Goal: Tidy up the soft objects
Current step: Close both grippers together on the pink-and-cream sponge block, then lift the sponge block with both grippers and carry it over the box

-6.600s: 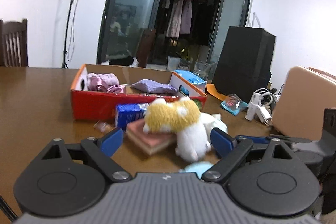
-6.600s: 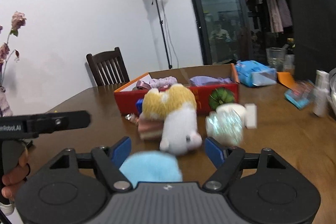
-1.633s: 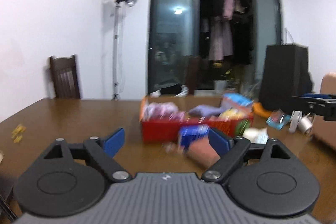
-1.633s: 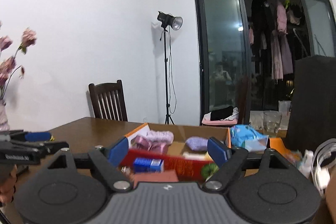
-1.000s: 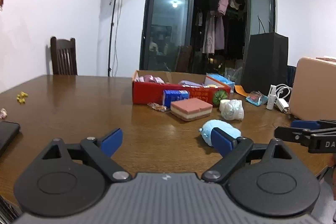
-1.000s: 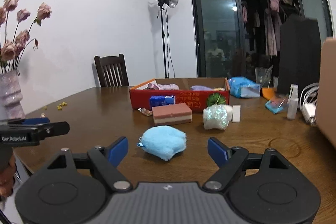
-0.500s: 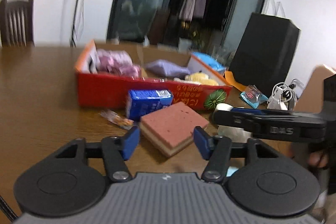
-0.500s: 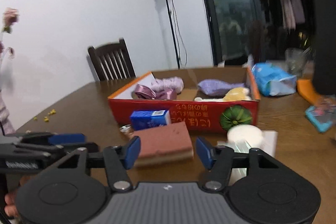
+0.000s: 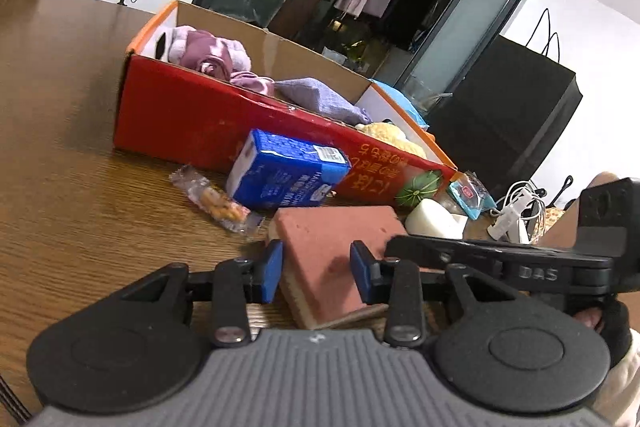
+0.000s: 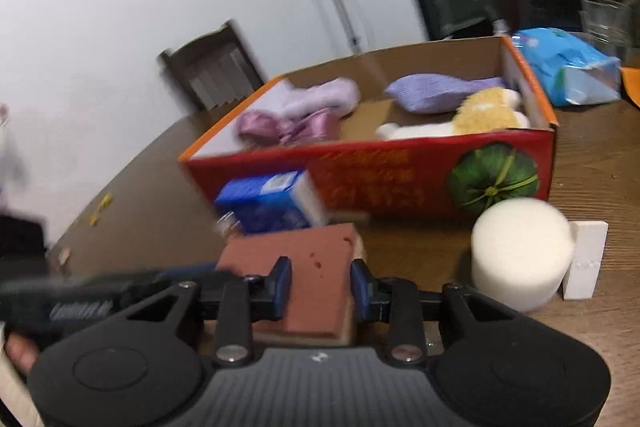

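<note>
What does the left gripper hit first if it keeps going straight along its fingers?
Nothing to travel to: the left gripper, whose jaws have just been closing, already has the pink sponge block between them. Past it probably lies the red box; depth is unclear.

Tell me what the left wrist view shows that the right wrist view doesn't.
Only the left wrist view shows the snack packet by the blue carton, plus the black bag and white cables. Only the right wrist view shows the chair and small white block. Both show the red box, the white roll and the pink sponge between closing pads.
</note>
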Demonstrator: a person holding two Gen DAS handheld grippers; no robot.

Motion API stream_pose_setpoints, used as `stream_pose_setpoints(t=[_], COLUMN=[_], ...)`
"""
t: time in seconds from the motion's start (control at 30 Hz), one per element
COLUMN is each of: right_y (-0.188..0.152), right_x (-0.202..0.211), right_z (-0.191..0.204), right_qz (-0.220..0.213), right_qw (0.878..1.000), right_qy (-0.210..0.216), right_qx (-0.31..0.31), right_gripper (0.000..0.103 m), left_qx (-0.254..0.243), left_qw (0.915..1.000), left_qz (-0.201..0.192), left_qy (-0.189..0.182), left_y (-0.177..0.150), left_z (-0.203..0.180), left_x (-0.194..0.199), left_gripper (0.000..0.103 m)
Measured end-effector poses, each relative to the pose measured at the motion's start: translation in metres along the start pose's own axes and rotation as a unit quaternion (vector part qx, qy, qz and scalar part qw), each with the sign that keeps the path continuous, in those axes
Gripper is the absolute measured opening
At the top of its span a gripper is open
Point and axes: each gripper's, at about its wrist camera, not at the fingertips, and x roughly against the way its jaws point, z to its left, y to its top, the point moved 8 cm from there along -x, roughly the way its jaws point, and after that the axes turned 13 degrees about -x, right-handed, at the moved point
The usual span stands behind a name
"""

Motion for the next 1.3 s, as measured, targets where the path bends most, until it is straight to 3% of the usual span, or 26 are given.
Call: stream_pose_setpoints(t=[0.37,0.63,0.77,0.87,1.07,1.17,1.3], right_y=[-0.004,-0.003,0.001,-0.012,-0.076,-0.092,-0.090], right_x=[-0.005,-0.006,0.009,0.047,0.139,0.155,0.163], right_z=[-0.005,-0.003,0.013,0.035,0.086,0.090,0.097], right_qz=[0.007,-0.004,-0.037,-0.059,-0.132,-0.136,-0.140], right_qw=[0.999,1.000,0.999,0.997,0.990,0.989,0.988], right_qy=[0.022,0.024,0.027,0.043,0.049,0.056,0.059], right_qx=[-0.022,-0.013,-0.012,-0.013,0.004,-0.010,0.001], right_gripper=[0.031,0.028,0.028,0.028,0.028,0.028,0.028], left_qx=[0.010,-0.029,-0.048,-0.060,-0.052,-0.040,-0.043], left_qw=[0.9999,0.9994,0.9977,0.9964,0.9930,0.9939,0.9921], left_qz=[0.007,0.004,-0.031,-0.053,-0.105,-0.102,-0.118], left_qy=[-0.004,0.020,0.037,0.029,0.016,0.008,0.008], left_y=[0.000,0.005,0.014,0.008,-0.030,-0.035,-0.022], left_z=[0.005,-0.003,-0.024,-0.051,-0.098,-0.101,-0.102], left_x=[-0.005,0.001,0.040,0.085,0.164,0.174,0.178], left_gripper=[0.038,0.034,0.034,0.034,0.034,0.034,0.034])
